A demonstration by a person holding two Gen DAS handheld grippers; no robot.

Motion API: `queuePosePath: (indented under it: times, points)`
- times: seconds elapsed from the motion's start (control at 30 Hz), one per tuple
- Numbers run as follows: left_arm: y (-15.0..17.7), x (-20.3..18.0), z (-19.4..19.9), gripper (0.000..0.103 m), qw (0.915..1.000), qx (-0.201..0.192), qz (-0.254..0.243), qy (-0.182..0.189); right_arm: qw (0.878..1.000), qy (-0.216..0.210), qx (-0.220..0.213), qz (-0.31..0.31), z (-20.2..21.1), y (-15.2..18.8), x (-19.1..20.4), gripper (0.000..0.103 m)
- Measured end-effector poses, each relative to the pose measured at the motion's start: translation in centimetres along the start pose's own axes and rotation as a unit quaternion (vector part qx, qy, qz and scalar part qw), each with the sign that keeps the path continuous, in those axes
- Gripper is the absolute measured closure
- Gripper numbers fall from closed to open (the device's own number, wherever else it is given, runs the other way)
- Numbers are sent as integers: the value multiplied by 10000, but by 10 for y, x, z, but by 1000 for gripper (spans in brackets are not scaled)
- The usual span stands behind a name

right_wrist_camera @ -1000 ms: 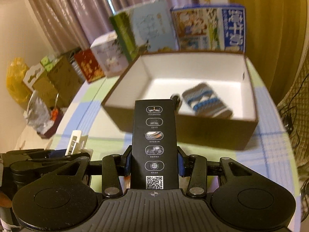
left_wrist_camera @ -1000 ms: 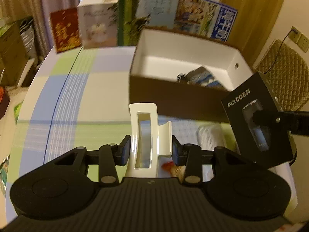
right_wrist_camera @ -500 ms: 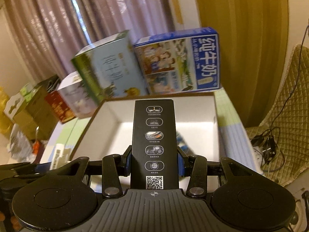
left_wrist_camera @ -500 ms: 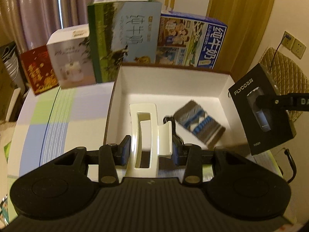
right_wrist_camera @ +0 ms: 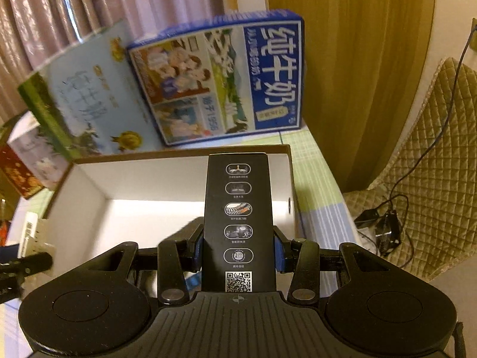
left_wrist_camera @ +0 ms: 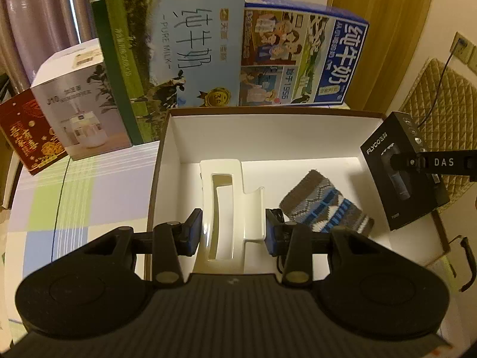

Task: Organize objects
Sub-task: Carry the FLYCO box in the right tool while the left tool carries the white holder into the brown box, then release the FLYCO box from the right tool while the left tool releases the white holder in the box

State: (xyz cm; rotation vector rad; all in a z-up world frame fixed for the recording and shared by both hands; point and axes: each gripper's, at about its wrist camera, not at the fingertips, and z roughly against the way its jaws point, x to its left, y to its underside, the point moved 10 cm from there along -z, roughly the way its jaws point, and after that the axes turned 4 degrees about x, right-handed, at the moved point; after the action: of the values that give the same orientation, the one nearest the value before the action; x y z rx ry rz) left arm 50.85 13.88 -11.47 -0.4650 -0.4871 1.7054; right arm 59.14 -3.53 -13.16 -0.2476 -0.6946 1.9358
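Over the open storage box [left_wrist_camera: 167, 161]: L gripper [left_wrist_camera: 232, 232], jaws clamped on white hair clip [left_wrist_camera: 229, 205], long axis pointing toward box's far wall — R gripper [right_wrist_camera: 238, 247], gripping black shaver carton [right_wrist_camera: 237, 220], hangs at box's right end, beside knit sock [left_wrist_camera: 325, 205].

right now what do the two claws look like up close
Both claws are matte black plastic. The left claw and right claw each have a ribbed body between two round housings, angled link arms with silver pivot screws, and blue pads inside the fingers. In the left view, the right claw's finger bears white "DAS" lettering. No cables or sleeves show.
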Motion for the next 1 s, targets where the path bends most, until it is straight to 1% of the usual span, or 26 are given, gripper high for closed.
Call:
queuePosePath:
  times: [0.2,0.4,0.53,0.7,1.0]
  points:
    - [-6,0,-22,67,9999,109,-105,-40,9998,149,89,45,-26,-4,-6,63]
    - [-10,-2,-37,67,9997,162,-156,-25,9994,298,90,169,-45,-11,-6,62]
    - [-11,-3,-45,67,9997,192,-170,-18,9993,320,35,202,-53,-14,-6,62]
    - [-11,-2,-52,67,9996,223,-162,-26,9993,290,-142,208,-56,-17,-8,62]
    - [-11,0,-59,67,9995,269,-164,-55,9998,119,-134,72,-50,-16,-6,60]
